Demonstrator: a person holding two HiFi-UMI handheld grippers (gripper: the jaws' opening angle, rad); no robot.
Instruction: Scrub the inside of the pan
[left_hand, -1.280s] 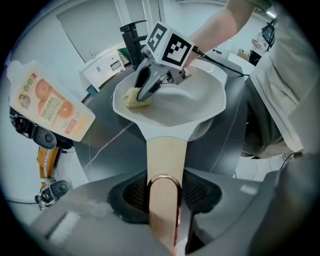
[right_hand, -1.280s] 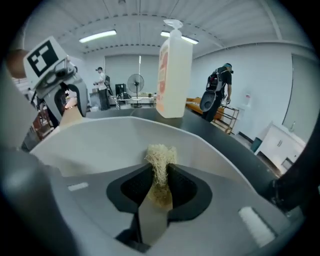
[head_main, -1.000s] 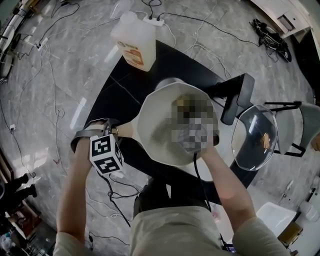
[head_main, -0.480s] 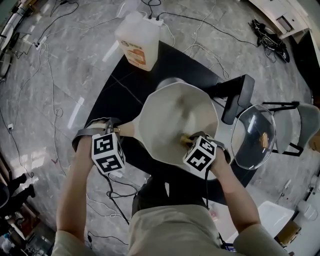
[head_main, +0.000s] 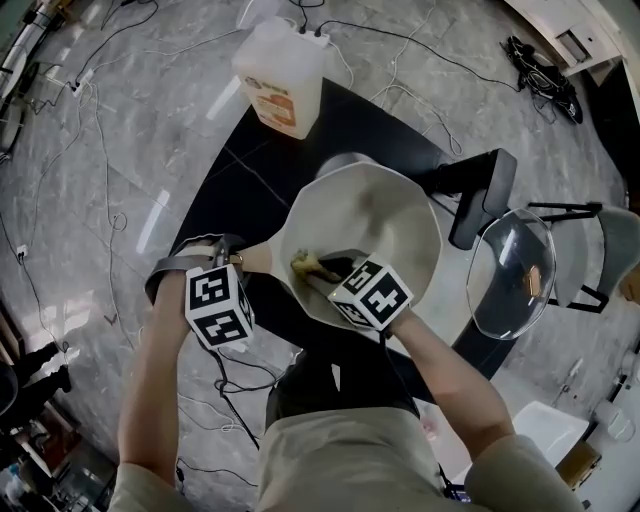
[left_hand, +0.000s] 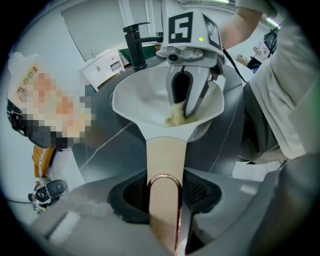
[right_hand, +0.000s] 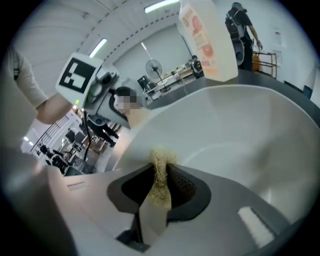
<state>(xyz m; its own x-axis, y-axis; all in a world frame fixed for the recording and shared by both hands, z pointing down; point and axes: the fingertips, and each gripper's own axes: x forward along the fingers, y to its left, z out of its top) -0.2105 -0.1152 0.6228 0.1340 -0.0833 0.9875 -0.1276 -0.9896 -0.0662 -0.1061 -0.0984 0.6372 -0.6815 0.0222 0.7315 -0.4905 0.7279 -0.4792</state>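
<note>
- Pan (head_main: 372, 212): 1, pale cream bowl with a tan handle (left_hand: 165, 155) ending in a copper-coloured loop. It sits over the middle of the black worktop (head_main: 250, 165), with the handle pointing to the person's left.
- Left hand-held gripper (left_hand: 164, 199): its 2 jaws are clamped on the end of the handle, a dark pad against each side.
- Right hand-held gripper (right_hand: 160, 186): reaches down into the pan, jaws pinching a scrub pad (right_hand: 161, 167).
- Scrub pad: 1, yellowish and fibrous, pressed against the pan's inner wall on the side where the handle joins.
- Jug (head_main: 281, 72): 1, translucent with an orange label, upright at the far end of the worktop, well apart from the pan.
- Glass lid (head_main: 508, 275): 1, clear, off to the person's right, beside the worktop.
- Cables (head_main: 100, 120): several, loose on the marbled floor.
</note>
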